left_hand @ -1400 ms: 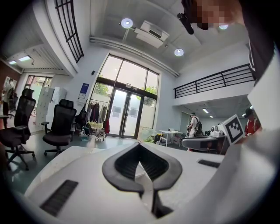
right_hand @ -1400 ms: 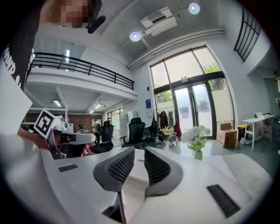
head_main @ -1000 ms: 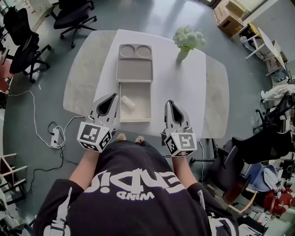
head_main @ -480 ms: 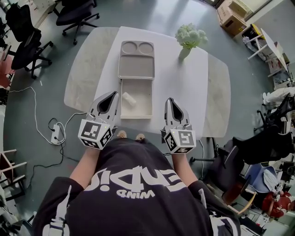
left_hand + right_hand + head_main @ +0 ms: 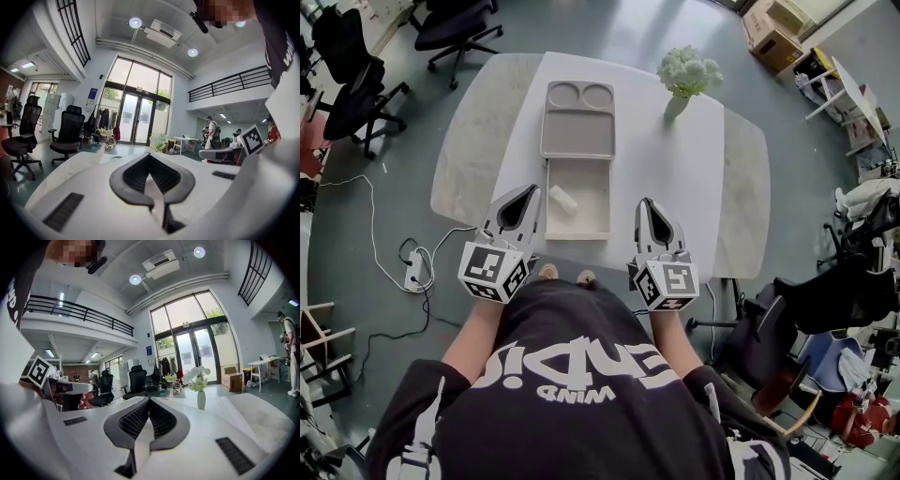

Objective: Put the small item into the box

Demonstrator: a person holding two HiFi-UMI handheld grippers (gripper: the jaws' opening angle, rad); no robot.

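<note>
From overhead, the small white oblong item [image 5: 562, 201] is lying inside the shallow beige open box [image 5: 604, 208], toward its left wall, with the box's beige lid with two round recesses [image 5: 577, 131] lying flat on the table beyond it. The box is sitting on the white oval table [image 5: 675, 178].

The left gripper [image 5: 529, 195] is hovering just left of the box, and the right gripper [image 5: 646, 206] is hovering to its right, both at the near table edge.

Only the gripper views are showing the jaws. The left gripper view has them pressed together on nothing, and the right gripper view likewise has its jaws closed and empty. That right view is also catching the white vase of pale flowers [image 5: 201, 398] side-on. Neither gripper view is showing the box or the item.
</note>
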